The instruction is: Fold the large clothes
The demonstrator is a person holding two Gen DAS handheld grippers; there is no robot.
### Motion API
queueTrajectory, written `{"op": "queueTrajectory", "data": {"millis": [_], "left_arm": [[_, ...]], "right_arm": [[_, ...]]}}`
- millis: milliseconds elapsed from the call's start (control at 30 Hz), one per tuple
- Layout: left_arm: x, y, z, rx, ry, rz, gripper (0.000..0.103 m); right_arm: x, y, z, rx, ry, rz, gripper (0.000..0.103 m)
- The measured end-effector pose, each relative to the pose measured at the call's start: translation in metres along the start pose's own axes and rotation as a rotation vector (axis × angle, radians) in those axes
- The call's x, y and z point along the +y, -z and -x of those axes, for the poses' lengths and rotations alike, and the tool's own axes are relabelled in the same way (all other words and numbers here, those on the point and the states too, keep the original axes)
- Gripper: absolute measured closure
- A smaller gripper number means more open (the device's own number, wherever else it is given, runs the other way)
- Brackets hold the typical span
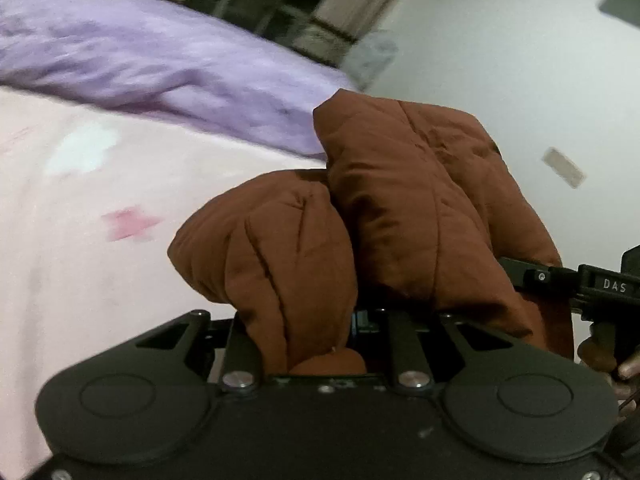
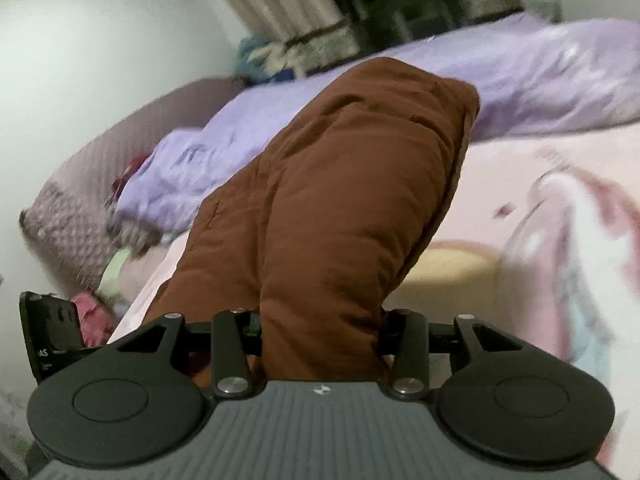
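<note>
Left wrist view, surface: a pale pink bedsheet (image 1: 80, 240) fills the left half of the frame, with a blurred white patch and a pink star-like mark printed on it.
Left wrist view, bedding: a crumpled lilac duvet (image 1: 140, 64) runs across the upper left, lying on the sheet's far side.
Left wrist view, room: a plain white wall (image 1: 500, 60) takes the upper right; a dark blurred stretch with pale curtain folds sits along the top centre.
Left wrist view, task's thing: the brown padded jacket (image 1: 380, 208) rises in two puffy folds from the lower centre, lifted clear of the sheet.
Left wrist view, fingers: the left gripper (image 1: 320, 332) is clenched on a fold of the jacket; its fingertips are buried in the fabric.
Left wrist view, only here: the right gripper (image 1: 576, 284) shows at the right edge as a dark bar touching the jacket's lower right, with a person's fingers (image 1: 628, 368) below it.
Right wrist view, surface: the same sheet (image 2: 500, 184) lies at the right, carrying a large blurred white-and-pink print.
Right wrist view, bedding: the duvet (image 2: 540, 76) stretches from centre left to upper right.
Right wrist view, task's thing: the jacket (image 2: 340, 200) stands as one thick column up the middle of the frame.
Right wrist view, fingers: the right gripper (image 2: 320, 332) is clamped on that thick roll, its jaws set wide around it.
Right wrist view, only here: a mauve quilted headboard (image 2: 92, 168) curves along the left, below a white wall (image 2: 100, 20).
</note>
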State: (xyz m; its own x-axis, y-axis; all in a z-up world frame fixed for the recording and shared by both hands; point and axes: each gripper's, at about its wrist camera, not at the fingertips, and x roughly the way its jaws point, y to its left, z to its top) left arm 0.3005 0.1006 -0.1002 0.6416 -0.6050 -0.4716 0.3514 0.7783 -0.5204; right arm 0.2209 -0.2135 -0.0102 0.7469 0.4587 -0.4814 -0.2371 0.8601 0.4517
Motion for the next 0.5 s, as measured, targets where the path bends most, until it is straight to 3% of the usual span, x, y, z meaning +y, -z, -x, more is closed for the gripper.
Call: {"op": "queueTrajectory", "data": {"millis": [100, 233, 333, 400, 500], "left_arm": [[-0.039, -0.008, -0.039, 0.018, 0.076, -0.026, 0.083], [-0.087, -0.004, -0.104, 0.102, 0.149, -0.077, 0.083], [-0.101, 0.010, -0.157, 0.183, 0.177, -0.069, 0.080], [-0.098, 0.023, -0.195, 0.249, 0.156, -0.035, 0.075], [-0.082, 0.033, -0.228, 0.315, 0.091, 0.029, 0.053]], "right_arm": [[-0.036, -0.018, 0.036, -0.044, 0.055, -0.027, 0.053], [-0.103, -0.026, 0.075, -0.074, 0.113, -0.113, 0.050], [-0.158, -0.013, 0.083, -0.069, 0.143, -0.204, 0.038], [-0.198, 0.003, 0.075, -0.058, 0.134, -0.311, 0.031], [-0.247, 0.027, 0.050, 0.028, 0.183, -0.424, 0.015]]}}
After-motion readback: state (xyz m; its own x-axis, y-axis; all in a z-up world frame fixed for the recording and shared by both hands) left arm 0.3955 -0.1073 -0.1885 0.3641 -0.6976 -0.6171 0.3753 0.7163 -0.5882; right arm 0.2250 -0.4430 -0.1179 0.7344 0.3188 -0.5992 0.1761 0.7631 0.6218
